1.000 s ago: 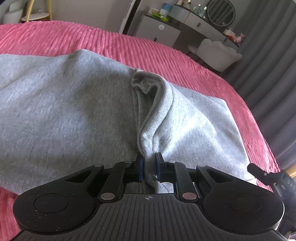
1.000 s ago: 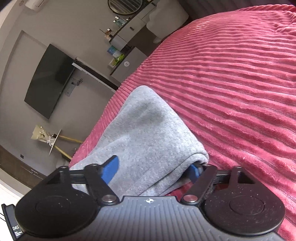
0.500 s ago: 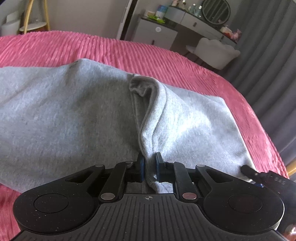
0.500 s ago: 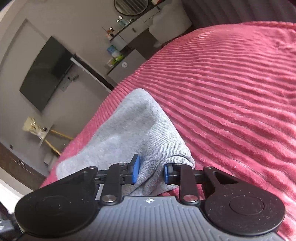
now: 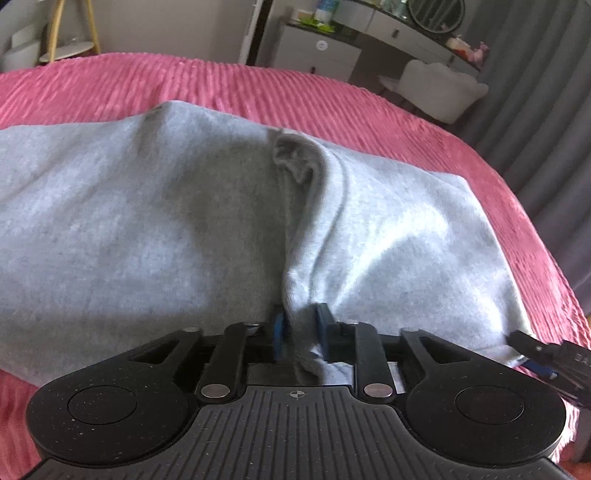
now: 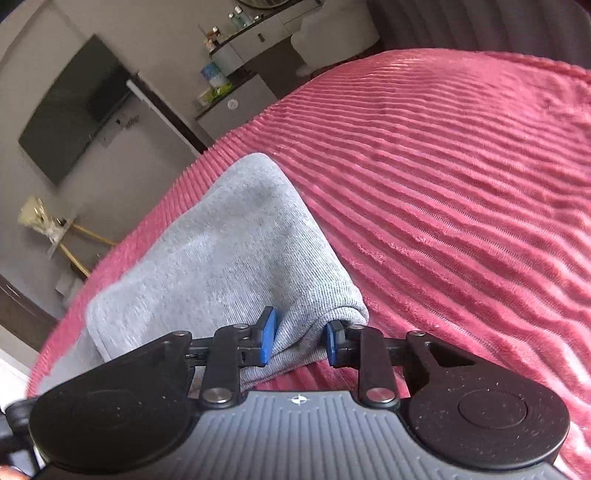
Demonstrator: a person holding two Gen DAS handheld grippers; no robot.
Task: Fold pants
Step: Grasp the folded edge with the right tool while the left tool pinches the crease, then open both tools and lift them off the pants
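Observation:
The grey pants (image 5: 147,229) lie spread across a pink ribbed bedspread (image 5: 258,88). In the left wrist view my left gripper (image 5: 300,330) is shut on a raised ridge of the grey fabric near its front edge. In the right wrist view the pants (image 6: 221,254) show as a folded corner, and my right gripper (image 6: 301,339) is shut on the thick folded edge, with the bedspread (image 6: 461,206) to the right. The right gripper's black body shows at the lower right of the left wrist view (image 5: 554,362), next to the pants' right edge.
Beyond the bed stand a white dresser (image 5: 317,51), a round mirror (image 5: 436,14), a white chair (image 5: 443,92) and grey curtains (image 5: 546,81). A wall television (image 6: 70,114) and a gold-legged stand (image 6: 55,236) show in the right wrist view.
My right gripper closed from wide open onto the folded edge of the pants. My left gripper kept its hold on the ridge, and its view shifted slightly along the bed.

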